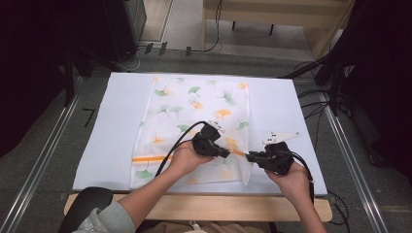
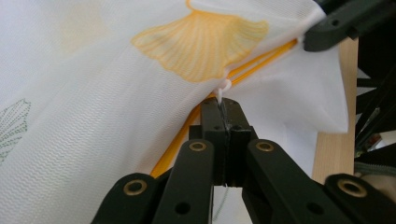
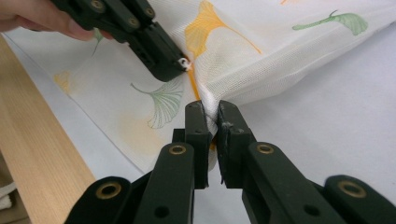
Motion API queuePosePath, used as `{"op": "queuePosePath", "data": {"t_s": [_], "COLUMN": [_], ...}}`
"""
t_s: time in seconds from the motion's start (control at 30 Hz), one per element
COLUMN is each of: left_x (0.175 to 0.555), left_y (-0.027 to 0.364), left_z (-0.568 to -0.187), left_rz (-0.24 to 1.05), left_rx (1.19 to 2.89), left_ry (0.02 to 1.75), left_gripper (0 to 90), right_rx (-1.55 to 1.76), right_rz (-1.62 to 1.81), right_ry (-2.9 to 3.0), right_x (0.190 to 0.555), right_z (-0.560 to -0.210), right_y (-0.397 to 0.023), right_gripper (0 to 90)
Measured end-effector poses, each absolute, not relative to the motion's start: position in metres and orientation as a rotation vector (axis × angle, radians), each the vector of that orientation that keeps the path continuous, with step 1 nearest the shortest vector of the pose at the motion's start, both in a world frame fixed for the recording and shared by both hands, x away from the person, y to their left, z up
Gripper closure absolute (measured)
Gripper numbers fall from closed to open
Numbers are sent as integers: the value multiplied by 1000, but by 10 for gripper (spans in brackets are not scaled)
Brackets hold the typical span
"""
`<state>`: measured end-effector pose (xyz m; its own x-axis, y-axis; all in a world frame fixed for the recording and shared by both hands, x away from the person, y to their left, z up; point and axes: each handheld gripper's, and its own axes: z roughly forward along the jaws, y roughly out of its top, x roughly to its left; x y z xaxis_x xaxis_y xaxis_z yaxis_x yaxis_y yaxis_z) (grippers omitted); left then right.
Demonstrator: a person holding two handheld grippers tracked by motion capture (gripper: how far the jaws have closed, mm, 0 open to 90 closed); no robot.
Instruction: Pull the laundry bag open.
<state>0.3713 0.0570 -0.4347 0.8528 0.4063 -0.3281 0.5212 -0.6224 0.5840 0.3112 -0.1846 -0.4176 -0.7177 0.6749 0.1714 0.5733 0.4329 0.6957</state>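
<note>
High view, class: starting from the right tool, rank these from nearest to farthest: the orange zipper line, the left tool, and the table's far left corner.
1. Orange zipper line: its end sits right by the right tool, on its left.
2. Left tool: slightly further left along the zipper.
3. Table's far left corner: far away, at the back.

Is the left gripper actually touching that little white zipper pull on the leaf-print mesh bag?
Touching. In the left gripper view, the left gripper has its fingers closed on the small white zipper pull of the white mesh bag.
</note>
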Motion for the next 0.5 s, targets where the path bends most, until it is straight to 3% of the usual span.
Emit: {"op": "queuePosePath", "data": {"t_s": [0.17,0.5], "left_x": [369,367], "left_y": [61,63], "left_z": [-434,-436], "left_rz": [-298,-256], "left_rx": [2288,2304], "left_ry": [661,641], "left_gripper": [900,900], "right_rx": [1130,1129], "right_rz": [1184,1161], "right_ry": [2531,2537], "right_x": [314,313], "right_z": [-418,-421], "right_y": [-190,-185], "right_gripper": [859,859]}}
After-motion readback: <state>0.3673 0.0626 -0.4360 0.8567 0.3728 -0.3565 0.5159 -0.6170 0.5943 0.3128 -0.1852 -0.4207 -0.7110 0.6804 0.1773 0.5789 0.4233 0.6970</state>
